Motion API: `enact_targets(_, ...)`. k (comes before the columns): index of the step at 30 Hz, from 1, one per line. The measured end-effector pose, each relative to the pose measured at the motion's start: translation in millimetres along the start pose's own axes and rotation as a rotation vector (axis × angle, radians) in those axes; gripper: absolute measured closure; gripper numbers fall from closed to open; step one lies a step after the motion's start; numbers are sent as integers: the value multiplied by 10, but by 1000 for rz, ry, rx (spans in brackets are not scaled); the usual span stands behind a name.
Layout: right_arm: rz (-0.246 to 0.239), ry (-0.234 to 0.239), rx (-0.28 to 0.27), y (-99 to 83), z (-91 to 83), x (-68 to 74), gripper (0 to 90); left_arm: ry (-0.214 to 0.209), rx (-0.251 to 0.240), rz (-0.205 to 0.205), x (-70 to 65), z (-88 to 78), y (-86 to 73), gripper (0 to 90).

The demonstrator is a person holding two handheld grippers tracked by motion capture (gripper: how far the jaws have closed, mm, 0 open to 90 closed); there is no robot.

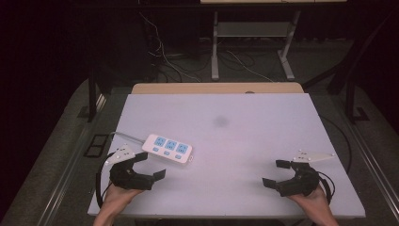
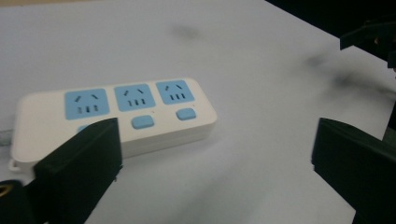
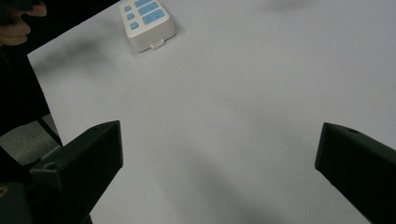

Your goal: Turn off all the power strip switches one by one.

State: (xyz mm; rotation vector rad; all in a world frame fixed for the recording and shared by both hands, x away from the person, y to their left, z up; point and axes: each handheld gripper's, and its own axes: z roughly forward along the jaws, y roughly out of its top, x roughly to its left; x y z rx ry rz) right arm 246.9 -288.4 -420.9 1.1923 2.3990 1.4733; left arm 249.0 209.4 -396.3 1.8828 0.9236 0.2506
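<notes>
In the high view, a white power strip (image 1: 167, 149) with three blue sockets lies on the white table (image 1: 244, 141), at about nine o'clock from the table's middle, its cord (image 1: 128, 136) running off toward ten o'clock. The left gripper (image 1: 151, 165) sits just beside the strip at its seven o'clock, jaws wide apart and holding nothing. The right gripper (image 1: 275, 173) rests well apart at four o'clock, jaws also spread wide and empty.

In the left gripper view, the power strip (image 2: 116, 116) lies at ten o'clock, just beyond the near jaw.

In the right gripper view, the strip's end (image 3: 147, 21) shows at eleven o'clock, bare table between the jaws.
</notes>
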Motion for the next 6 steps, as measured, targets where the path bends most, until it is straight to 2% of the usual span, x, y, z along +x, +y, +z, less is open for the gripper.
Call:
enact_targets(2,0,0,1,-1,1,2,7,20,14,9,-22,51,-35,0)
enact_targets(6,-2,2,5,-6,4,3,7,-2,56,-7,-25,176,-144,0)
